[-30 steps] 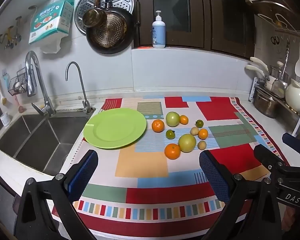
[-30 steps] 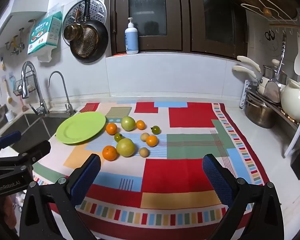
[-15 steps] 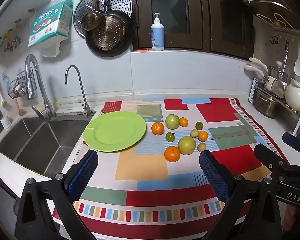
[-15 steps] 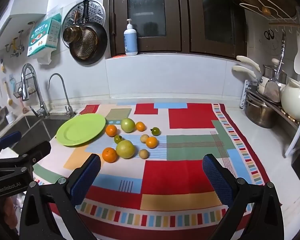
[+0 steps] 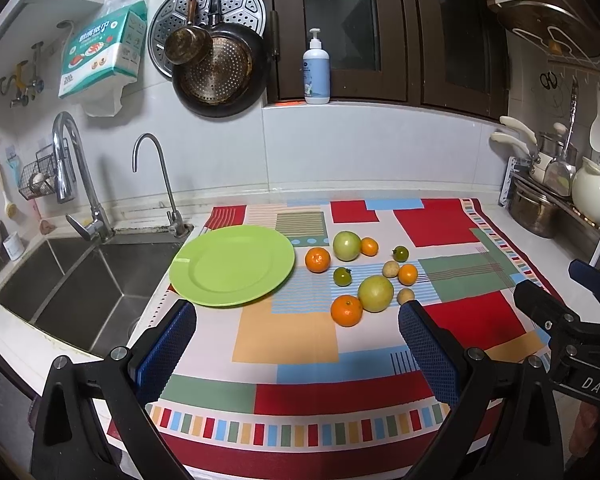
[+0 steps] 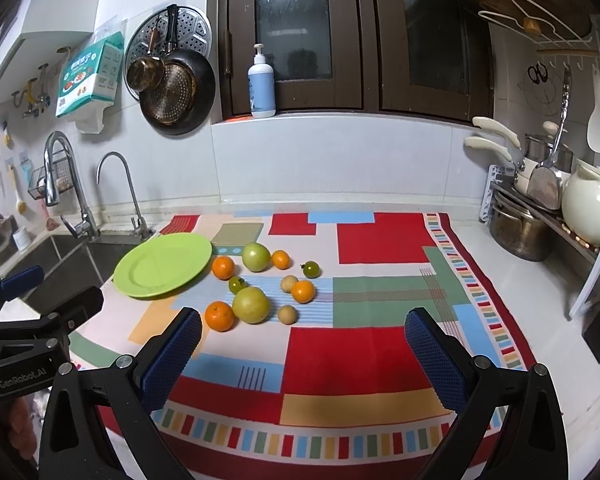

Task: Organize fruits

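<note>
A lime-green plate (image 5: 232, 265) (image 6: 163, 264) lies bare at the left of a patchwork cloth (image 5: 300, 344). To its right sit several fruits: an orange (image 5: 346, 310) (image 6: 219, 315), a big yellow-green fruit (image 5: 375, 293) (image 6: 251, 304), a green apple (image 5: 346, 245) (image 6: 256, 256), small oranges, tan round fruits and dark green tomatoes (image 5: 342, 276). My left gripper (image 5: 296, 340) hovers open above the cloth's near part, short of the fruit. My right gripper (image 6: 302, 342) is also open and holds nothing, with the fruits ahead to its left.
A double sink (image 5: 72, 280) with two taps (image 5: 78, 176) lies left of the plate. Pots, a kettle (image 6: 588, 208) and utensils crowd a rack at the right. Pans (image 5: 216, 68) hang on the wall. A soap bottle (image 5: 316, 70) stands on the sill.
Both grippers have shifted slightly forward, so the fruits and plate sit a little closer and lower in view. Nothing on the cloth has moved.
</note>
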A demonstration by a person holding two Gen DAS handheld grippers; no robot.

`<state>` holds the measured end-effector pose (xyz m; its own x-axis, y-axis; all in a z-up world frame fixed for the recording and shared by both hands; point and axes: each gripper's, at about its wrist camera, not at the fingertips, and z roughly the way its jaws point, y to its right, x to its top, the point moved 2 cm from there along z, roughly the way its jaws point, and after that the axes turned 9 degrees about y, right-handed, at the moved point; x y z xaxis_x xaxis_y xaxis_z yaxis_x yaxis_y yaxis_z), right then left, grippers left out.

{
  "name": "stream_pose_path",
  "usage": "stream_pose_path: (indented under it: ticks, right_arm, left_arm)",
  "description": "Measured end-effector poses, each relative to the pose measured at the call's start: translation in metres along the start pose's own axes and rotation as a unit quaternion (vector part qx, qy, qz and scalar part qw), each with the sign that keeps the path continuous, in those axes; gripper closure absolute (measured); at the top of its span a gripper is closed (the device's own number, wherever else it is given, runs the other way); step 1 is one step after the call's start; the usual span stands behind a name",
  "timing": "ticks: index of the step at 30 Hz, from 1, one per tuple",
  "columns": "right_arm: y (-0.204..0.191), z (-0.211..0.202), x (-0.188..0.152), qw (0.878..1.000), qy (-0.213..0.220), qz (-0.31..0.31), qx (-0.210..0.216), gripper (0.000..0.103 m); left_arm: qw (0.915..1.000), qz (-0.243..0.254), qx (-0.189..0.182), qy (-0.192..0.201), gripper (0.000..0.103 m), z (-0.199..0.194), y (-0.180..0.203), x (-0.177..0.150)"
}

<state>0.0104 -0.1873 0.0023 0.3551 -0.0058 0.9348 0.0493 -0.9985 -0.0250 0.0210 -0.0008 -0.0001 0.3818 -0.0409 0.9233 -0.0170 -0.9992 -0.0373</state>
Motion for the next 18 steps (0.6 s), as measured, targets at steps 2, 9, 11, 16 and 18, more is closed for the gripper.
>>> stream_pose_path:
  ticks: [2,9,11,16,18]
  right_arm:
    - [0.0006,-0.0004,0.0,1.0,0.001,0.0,0.0,0.001]
    - [0.0017,-0.0009,-0.0003,1.0,0.003,0.002,0.001,0.001]
    - [0.002,-0.0011,0.0004,1.0,0.004,0.003,0.002,0.001]
    - [0.0017,-0.0014,-0.0005,1.0,0.004,0.003,0.002,0.001]
    - [0.0017,-0.0016,-0.0002,1.0,0.004,0.003,0.002,0.001]
  left_arm:
    - [1.0,0.001,0.0,0.0,0.0,0.0005,0.0002,0.0004]
    - [1.0,0.002,0.001,0.0,0.0,0.0004,0.0008,-0.0003]
    - [1.0,0.001,0.0,0.0,0.0,0.0006,0.0007,-0.0007]
    - [1.0,0.002,0.001,0.003,0.0,-0.0006,0.0026,-0.0011]
    - [1.0,0.003,0.002,0.005,0.0,-0.0012,0.0032,-0.001]
